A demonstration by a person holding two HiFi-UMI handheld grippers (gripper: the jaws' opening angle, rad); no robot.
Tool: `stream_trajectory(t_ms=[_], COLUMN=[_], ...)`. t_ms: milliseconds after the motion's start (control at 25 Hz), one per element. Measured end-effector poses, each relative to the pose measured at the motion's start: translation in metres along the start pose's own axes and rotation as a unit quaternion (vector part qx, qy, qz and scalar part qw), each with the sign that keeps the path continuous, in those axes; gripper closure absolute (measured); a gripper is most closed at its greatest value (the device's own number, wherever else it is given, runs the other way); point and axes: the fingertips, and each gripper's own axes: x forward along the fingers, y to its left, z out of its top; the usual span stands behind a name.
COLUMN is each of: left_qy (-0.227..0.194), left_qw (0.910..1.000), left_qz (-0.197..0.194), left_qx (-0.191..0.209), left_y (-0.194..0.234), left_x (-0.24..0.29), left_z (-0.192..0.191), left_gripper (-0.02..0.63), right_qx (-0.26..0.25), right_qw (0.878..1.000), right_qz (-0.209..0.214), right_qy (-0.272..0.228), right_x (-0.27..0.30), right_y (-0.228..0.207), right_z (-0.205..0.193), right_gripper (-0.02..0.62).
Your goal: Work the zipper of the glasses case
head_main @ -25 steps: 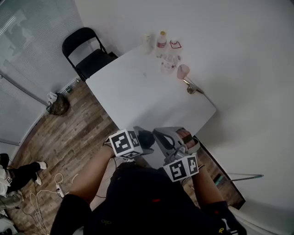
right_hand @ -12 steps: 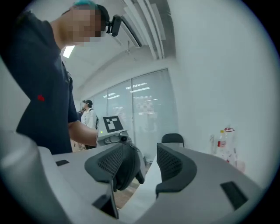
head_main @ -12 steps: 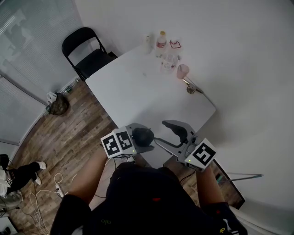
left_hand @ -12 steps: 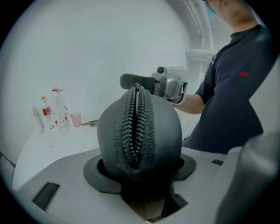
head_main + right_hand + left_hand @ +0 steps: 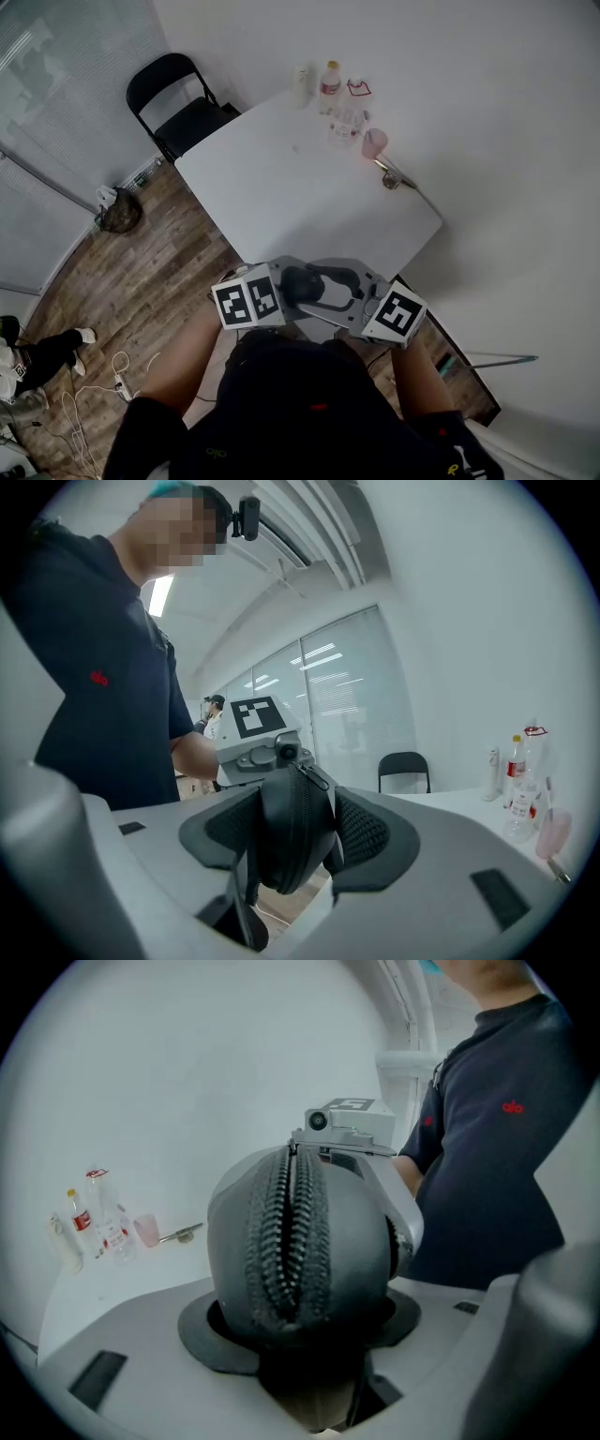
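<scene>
Dark domed glasses case (image 5: 328, 1241), ribbed zipper (image 5: 286, 1232) down its middle.
Left gripper (image 5: 300, 1321) pinches it; right gripper (image 5: 296, 832) jaws, just opening, straddle its other end.

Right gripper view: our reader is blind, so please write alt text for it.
A dark glasses case stands between the fingers of the right gripper, which have just been opening. The left gripper holds its far end; behind lie a white table and bottles.
</scene>
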Motion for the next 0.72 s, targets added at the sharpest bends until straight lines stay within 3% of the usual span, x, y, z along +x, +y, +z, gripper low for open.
stream_trajectory(t_ms=[200, 400, 480, 640, 720], left_qy=[-0.063, -0.113, -0.151, -0.24, -0.247], left_qw=[0.998, 0.9933, 0.9875, 0.9675, 0.9657], left_qz=[-0.006, -0.006, -0.023, -0.049, -0.039], left_qx=[-0.006, -0.025, -0.037, -0.064, -0.069], left_y=[-0.002, 0.005, 0.003, 0.001, 0.003], left_x=[-0.009, -0.015, -0.02, -0.034, -0.037], left_z=[0.017, 0.025, 0.033, 0.053, 0.053], left_gripper=[0.336, 0.287, 0.278, 0.28, 0.335], right_qx=[0.002, 0.039, 0.058, 0.079, 0.061], right_qw=[0.999, 0.994, 0.991, 0.983, 0.985], right_qz=[-0.018, -0.028, -0.024, -0.014, -0.013], right_qy=[-0.034, -0.094, -0.117, -0.165, -0.158], right_x=[-0.003, -0.018, -0.024, -0.031, -0.028], right_y=[0.0, -0.016, -0.021, -0.021, -0.015], right_z=[0.016, 0.035, 0.037, 0.048, 0.05], right_gripper=[0.341, 0.342, 0.342, 0.342, 0.342])
